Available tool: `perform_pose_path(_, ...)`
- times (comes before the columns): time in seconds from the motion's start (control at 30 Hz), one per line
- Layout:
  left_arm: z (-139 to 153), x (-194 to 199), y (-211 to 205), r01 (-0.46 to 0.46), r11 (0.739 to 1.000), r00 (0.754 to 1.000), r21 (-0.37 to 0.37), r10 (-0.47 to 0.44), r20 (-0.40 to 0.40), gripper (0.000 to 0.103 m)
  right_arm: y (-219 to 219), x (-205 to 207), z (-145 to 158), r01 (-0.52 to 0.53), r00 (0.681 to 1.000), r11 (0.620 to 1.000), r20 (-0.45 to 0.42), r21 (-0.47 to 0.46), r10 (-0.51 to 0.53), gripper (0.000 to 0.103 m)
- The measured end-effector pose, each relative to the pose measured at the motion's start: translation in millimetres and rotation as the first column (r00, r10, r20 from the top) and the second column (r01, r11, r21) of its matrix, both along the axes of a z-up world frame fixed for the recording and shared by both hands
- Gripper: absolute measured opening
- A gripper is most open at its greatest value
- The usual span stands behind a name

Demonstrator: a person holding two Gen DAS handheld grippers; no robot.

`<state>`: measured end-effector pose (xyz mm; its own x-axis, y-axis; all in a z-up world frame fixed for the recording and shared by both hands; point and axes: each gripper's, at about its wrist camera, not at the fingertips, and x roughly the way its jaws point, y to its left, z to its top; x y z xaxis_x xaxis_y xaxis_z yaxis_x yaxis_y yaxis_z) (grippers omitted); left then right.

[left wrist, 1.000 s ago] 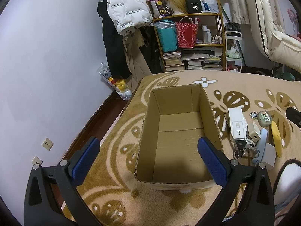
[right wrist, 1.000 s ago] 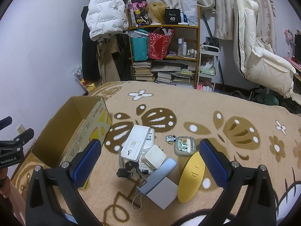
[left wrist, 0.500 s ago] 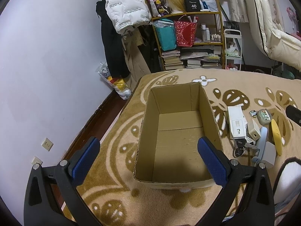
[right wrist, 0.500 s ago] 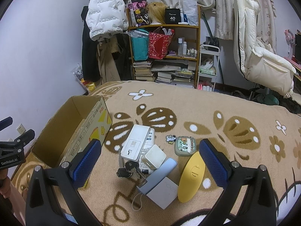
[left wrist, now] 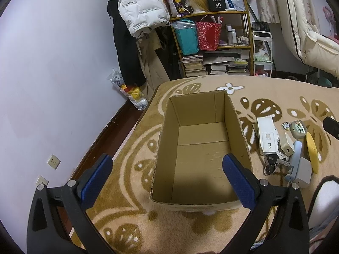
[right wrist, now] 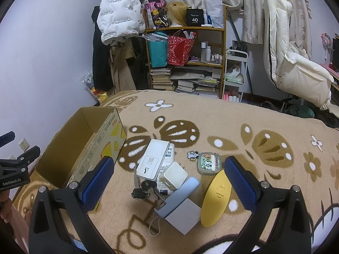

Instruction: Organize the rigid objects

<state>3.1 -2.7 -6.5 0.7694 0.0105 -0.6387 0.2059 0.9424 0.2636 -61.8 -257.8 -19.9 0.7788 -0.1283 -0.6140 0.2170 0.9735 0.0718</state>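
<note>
Cardboard box [left wrist: 201, 148]: open-topped, empty, upright on a tan patterned blanket [right wrist: 243, 127]. Just beside it, to its right, a touching cluster: white flat device [right wrist: 152, 162], white cube adapter [right wrist: 173, 175], keys [right wrist: 144, 190], pale blue cylinder [right wrist: 180, 196], grey block [right wrist: 184, 216], yellow oval case [right wrist: 216, 196], small illustrated tin [right wrist: 209, 163]. Left gripper [left wrist: 167, 177]: spread, empty, above the box. Right gripper [right wrist: 167, 182]: spread, empty, above the cluster.

Black tongs [right wrist: 169, 180] w/ blue textured pads [right wrist: 98, 181], silver screws, "GenRobot.AI" label.
</note>
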Motion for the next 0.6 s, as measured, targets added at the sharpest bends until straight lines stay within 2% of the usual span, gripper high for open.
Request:
perform_pose_path(0.1,2,3,0,-0.015,1.000,1.000,-0.005,0.015,0.000,0.102,-1,-1,-1,-0.002,1.000,1.000,-0.003,0.009,0.002,0.103)
perform_pose_path(0.13,3,3,1,-0.019,1.000,1.000,-0.007,0.019,0.002,0.102,-1,-1,-14,-0.002,1.000,1.000,-0.007,0.016,0.002,0.103)
perform_pose_path(0.2,6,6,1,-0.022,1.000,1.000,-0.019,0.022,0.007,0.102,-4,4,-17,-0.001,1.000,1.000,-0.014,0.018,0.001,0.103)
perform_pose_path(0.37,9,23,1,-0.025,0.999,0.999,-0.039,0.024,-0.035,0.102,-15,21,-17,0.001,0.999,0.999,-0.048,0.053,0.001,0.103)
perform_pose_path(0.6,12,59,4,-0.074,0.997,0.993,0.005,0.074,-0.095,0.102,-25,45,-31,-0.006,0.996,0.996,-0.086,0.095,0.015,0.103)
